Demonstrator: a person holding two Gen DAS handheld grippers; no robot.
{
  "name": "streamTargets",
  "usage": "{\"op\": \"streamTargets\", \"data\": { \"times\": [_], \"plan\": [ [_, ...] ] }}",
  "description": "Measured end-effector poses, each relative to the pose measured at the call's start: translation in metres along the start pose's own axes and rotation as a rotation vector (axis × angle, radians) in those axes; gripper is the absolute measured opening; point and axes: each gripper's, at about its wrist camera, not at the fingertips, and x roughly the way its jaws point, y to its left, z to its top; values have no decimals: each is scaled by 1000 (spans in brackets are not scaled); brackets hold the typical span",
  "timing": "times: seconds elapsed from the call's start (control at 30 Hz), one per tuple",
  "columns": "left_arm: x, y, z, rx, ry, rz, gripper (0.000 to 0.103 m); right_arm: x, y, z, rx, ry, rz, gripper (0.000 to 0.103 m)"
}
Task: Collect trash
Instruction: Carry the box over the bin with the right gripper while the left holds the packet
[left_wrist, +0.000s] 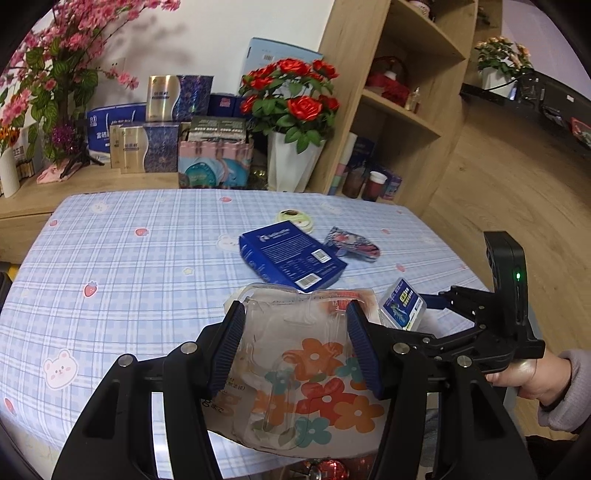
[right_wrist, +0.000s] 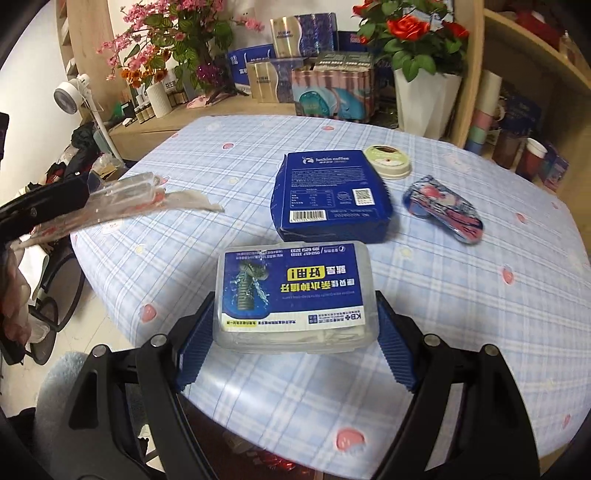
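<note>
Right hand-held gripper (right_wrist: 295, 328) clamping plastic box (right_wrist: 293, 295), long axis crosswise (label upside-down)

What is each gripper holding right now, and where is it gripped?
The left gripper clamps a clear plastic blister pack by its side edges. The right gripper pinches a small plastic box across its short ends.

Checked table (right_wrist: 480, 295): blue box (right_wrist: 332, 192), lid (right_wrist: 388, 160), wrapper (right_wrist: 443, 208).
</note>
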Motion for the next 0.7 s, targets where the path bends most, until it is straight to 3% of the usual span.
{"op": "streamTargets", "data": {
  "times": [0.3,0.7],
  "plan": [
    [-40,-28,-7,4,-31,-27,55,-43,2,-47,53,-9,-17,80],
    [-75,-58,-43,7,-30,-62,55,-71,23,-107,58,41,0,80]
  ]
}}
